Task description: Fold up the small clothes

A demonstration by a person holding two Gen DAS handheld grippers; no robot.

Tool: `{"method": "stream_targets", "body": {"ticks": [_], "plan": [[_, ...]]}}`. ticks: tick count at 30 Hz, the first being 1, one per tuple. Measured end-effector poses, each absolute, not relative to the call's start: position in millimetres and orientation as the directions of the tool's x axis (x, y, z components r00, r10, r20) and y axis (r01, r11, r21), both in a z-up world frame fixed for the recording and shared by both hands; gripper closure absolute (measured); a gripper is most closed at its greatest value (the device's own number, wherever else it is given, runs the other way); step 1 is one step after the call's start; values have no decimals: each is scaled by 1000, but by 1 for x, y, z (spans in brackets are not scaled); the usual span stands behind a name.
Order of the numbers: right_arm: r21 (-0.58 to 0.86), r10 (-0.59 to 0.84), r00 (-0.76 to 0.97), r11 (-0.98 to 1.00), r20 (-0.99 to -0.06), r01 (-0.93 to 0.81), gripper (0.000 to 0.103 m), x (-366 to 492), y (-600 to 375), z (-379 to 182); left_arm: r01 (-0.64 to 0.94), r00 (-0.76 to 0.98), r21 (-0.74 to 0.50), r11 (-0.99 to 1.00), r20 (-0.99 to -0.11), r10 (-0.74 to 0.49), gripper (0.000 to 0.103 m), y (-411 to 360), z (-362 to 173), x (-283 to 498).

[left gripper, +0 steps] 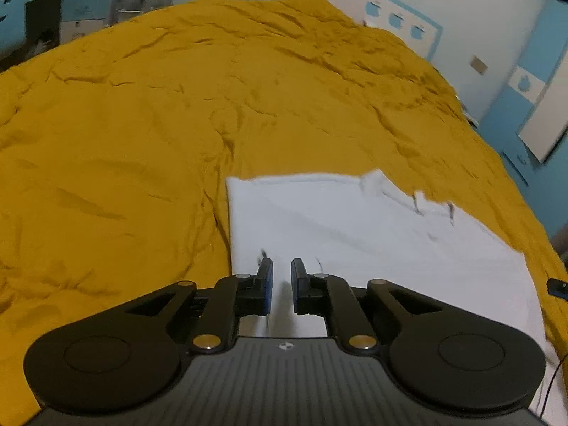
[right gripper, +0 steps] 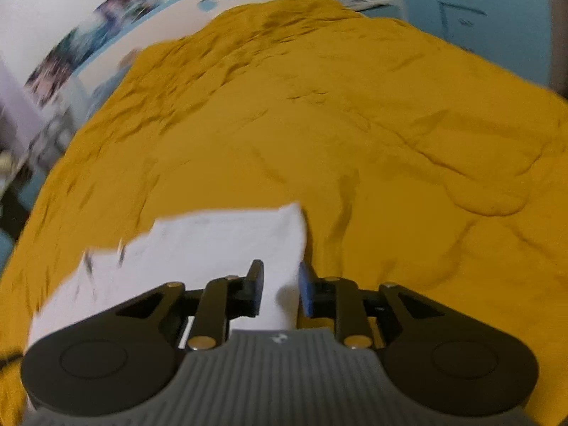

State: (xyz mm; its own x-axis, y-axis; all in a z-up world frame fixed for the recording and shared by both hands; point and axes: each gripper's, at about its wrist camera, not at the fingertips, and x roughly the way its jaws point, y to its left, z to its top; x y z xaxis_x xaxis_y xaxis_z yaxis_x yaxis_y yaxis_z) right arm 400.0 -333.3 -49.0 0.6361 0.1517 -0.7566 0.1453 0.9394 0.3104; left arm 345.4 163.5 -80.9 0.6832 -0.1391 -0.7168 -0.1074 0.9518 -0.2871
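White cloth [left gripper: 355,234] lies flat on the mustard bedspread [left gripper: 142,124] — my left gripper [left gripper: 282,285] hovers parted, empty, above its six o'clock edge; my right gripper [right gripper: 281,289] likewise at its four o'clock corner.

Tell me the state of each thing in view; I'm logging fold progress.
white garment: lying flat on the bedspread, folded into a rough rectangle.
mustard bedspread: spread out, wrinkled.
left hand-held gripper: open, over the garment, holding nothing.
right hand-held gripper: open, over the garment's right edge, holding nothing.
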Motion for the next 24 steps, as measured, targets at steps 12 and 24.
{"method": "stream_targets", "body": {"ticks": [12, 24], "plan": [[-23, 52, 566, 992, -823, -124, 58, 280, -276, -52, -74, 607, -236, 969, -782, -144, 93, 142, -105, 316], [131, 69, 522, 988, -850, 83, 103, 284, -330, -73, -122, 585, -181, 976, -808, -77, 98, 136, -112, 317]]}}
